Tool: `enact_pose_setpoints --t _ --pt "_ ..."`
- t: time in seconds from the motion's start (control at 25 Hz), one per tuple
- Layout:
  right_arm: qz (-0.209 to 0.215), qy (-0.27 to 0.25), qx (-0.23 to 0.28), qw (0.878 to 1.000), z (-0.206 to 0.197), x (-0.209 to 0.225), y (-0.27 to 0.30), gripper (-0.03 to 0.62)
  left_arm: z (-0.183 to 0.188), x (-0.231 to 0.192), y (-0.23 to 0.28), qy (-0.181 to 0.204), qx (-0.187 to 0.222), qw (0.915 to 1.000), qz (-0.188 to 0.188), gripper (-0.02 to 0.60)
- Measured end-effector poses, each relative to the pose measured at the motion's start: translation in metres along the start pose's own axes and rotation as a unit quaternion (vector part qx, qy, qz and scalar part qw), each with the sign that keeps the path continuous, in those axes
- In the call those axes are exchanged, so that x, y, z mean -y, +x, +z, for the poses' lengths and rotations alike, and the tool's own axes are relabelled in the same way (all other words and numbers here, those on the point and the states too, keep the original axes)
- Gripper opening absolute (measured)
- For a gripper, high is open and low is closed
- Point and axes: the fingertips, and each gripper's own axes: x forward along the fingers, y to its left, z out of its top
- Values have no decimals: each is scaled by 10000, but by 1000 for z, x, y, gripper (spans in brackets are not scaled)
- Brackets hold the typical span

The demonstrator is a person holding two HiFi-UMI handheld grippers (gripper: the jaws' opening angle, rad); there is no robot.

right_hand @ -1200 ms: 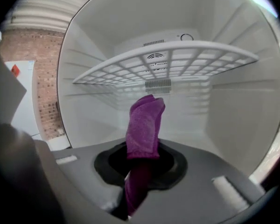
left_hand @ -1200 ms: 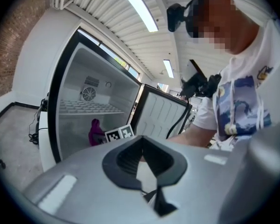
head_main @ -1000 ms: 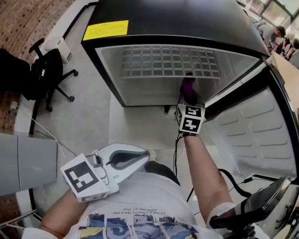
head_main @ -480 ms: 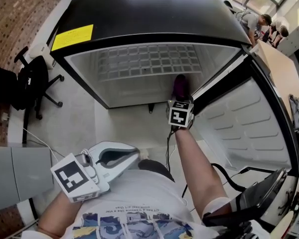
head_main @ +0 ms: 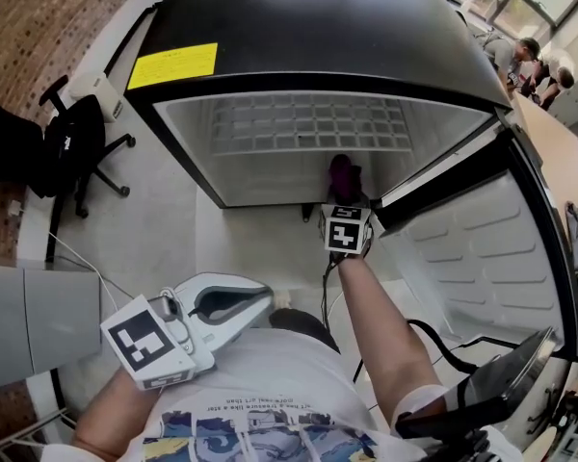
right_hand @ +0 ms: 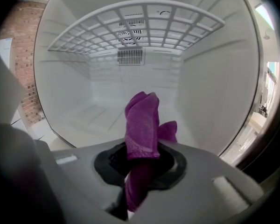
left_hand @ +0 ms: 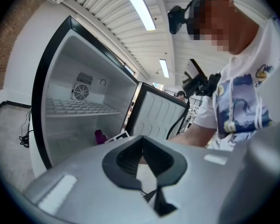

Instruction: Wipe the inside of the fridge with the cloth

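Observation:
The black fridge (head_main: 308,17) stands open, its white interior (right_hand: 84,92) bare apart from a wire shelf (right_hand: 135,27) high up. My right gripper (head_main: 344,198) is at the fridge mouth, low and right of centre, shut on a purple cloth (head_main: 343,175). In the right gripper view the cloth (right_hand: 143,120) sticks up out of the jaws of the right gripper (right_hand: 140,164) toward the back wall, clear of every surface. My left gripper (head_main: 266,299) is held back by the person's torso, jaws together and holding nothing; the left gripper view shows the left gripper (left_hand: 151,183) pointing at the fridge from outside.
The fridge door (head_main: 482,248) hangs wide open to the right. A black office chair (head_main: 77,142) stands left of the fridge by a brick wall. A fan grille (right_hand: 129,55) sits on the back wall. Cables (head_main: 433,340) run over the floor under my right arm. People are far off at top right.
The head view has swayed. My right gripper with the cloth has shifted slightly left at the fridge mouth. The left gripper has stayed by the torso.

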Motion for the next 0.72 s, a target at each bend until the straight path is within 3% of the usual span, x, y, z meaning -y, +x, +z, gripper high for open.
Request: enact_pose_setpoints --t 0.72 --pt "1299 -159 42 9914 6 -143 0 54 -13 5 -50 -306 218 9973 632 8"
